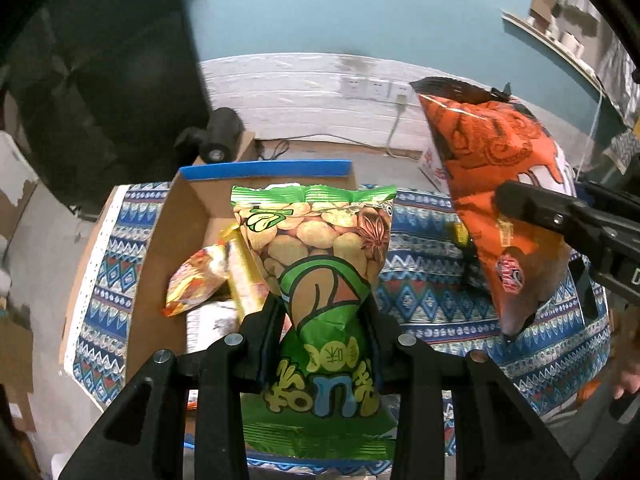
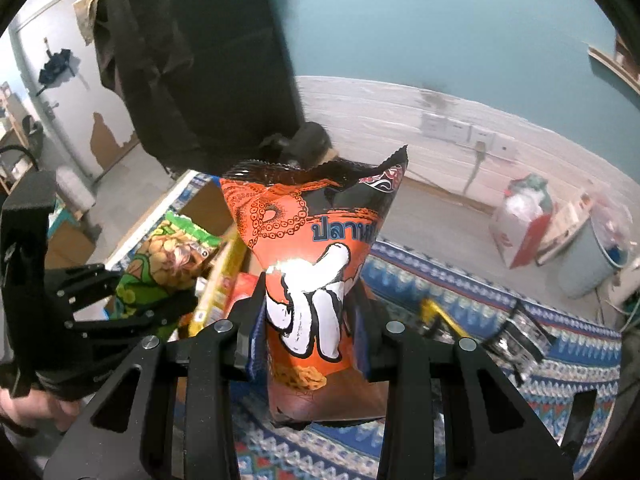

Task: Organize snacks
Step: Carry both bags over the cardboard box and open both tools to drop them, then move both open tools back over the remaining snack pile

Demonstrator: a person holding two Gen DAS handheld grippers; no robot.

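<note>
Two matte black plastic grippers: the left gripper (image 1: pixel 324 320) and right gripper (image 2: pixel 308 304) share angular fingers, triangular cut-outs, and round silver screws behind the fingers. Blue pad edging lines the right one's fingers.

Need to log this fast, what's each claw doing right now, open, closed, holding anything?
Left claw: closed on the green snack bag, held up off the table.
Right claw: closed on the orange snack bag, also lifted.
</note>
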